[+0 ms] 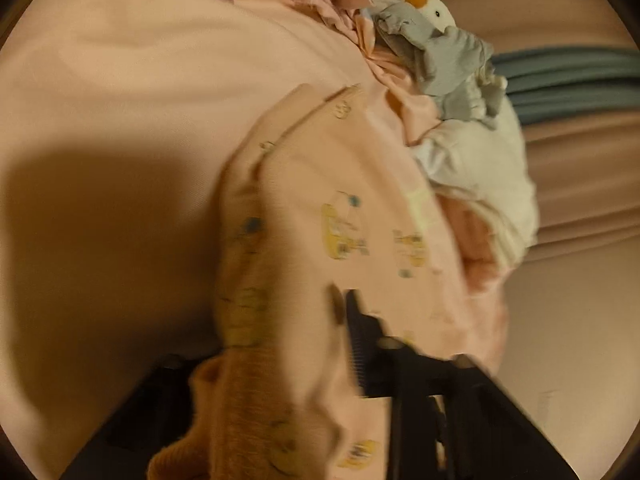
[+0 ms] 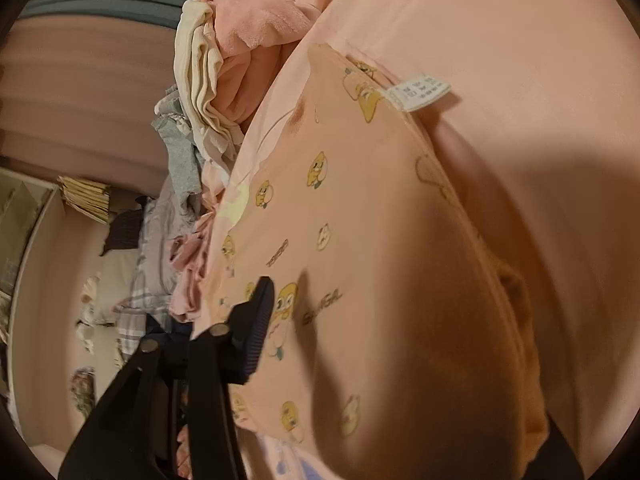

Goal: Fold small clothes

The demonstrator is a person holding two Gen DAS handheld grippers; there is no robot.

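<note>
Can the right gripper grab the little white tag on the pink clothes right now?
Probably not yet. The right gripper looks shut on the pink garment, and the white tag sits at its far end. Nothing covers the tag, though.

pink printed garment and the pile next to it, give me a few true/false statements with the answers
1. Both grippers are closed on the pink printed garment. True: the left gripper and the right gripper each pinch its fabric.
2. The garment is printed with blue stars. False: it carries small yellow cartoon figures.
3. A white care label sticks out at the garment's far edge. True.
4. The garment lies on a bare wooden table. False: it lies on a pink sheet.
5. A pile of other clothes lies beside the garment. True.
6. The duck figure in the pile is black. False: it is white, with orange.
</note>
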